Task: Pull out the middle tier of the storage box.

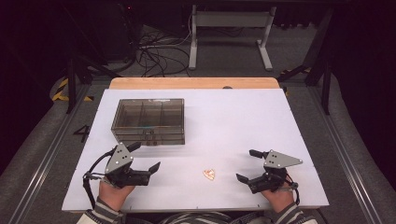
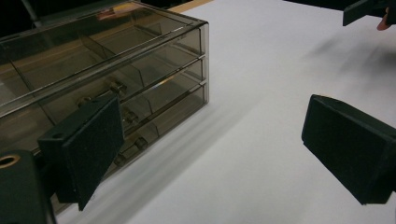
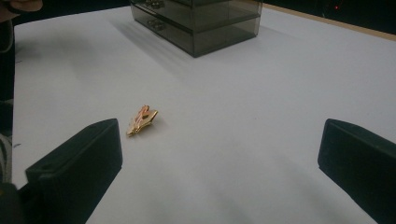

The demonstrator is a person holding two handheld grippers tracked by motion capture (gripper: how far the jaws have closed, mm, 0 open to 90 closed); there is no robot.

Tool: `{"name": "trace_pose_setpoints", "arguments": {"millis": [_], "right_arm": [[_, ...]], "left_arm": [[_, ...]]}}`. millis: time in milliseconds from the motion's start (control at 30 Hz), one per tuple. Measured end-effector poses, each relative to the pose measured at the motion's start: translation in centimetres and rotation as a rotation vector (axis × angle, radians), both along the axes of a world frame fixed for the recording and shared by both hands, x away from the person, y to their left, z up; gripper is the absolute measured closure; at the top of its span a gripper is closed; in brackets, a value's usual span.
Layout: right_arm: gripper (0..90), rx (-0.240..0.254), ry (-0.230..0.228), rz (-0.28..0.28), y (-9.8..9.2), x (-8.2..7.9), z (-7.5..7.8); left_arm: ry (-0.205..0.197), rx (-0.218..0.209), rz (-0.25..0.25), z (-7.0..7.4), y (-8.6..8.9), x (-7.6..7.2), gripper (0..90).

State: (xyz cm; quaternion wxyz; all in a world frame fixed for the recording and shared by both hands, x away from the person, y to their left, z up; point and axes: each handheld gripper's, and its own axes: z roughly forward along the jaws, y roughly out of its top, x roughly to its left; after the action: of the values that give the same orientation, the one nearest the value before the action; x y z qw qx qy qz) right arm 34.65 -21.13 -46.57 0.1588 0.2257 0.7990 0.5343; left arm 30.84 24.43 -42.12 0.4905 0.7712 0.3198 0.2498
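A white table (image 1: 233, 116) spans the middle of the high view. At its upper left sits a smoky clear drawer box (image 1: 148, 121), three drawers stacked, knobs facing the person. Lower left, the left gripper (image 1: 144, 157) has its jaws spread wide on nothing, aimed past the box's front. Lower right, the right gripper (image 1: 248, 164) is likewise spread and empty. Between them, nearer the right one, lies a small gold leaf-shaped clip (image 1: 209, 174), its long axis slanting toward that gripper's left jaw in the right gripper view.

High view overhead facing forward, gripper views low, sharing drawer box (image 1: 148, 122)
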Motion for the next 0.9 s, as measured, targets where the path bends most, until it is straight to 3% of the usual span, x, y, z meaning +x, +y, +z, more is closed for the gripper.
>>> {"name": "trace_pose_setpoints", "arguments": {"millis": [667, 900], "right_arm": [[0.4, -0.012, 0.003, 0.001, 0.1, -0.1, -0.1], [0.4, -0.014, 0.007, 0.003, 0.1, -0.1, -0.1]], "left_arm": [[-0.019, 0.009, -0.038, 1.1, -1.1, 2.0, 8.7], [-0.04, 0.068, -0.091, 1.3, -1.6, 2.4, 17.1]]}}
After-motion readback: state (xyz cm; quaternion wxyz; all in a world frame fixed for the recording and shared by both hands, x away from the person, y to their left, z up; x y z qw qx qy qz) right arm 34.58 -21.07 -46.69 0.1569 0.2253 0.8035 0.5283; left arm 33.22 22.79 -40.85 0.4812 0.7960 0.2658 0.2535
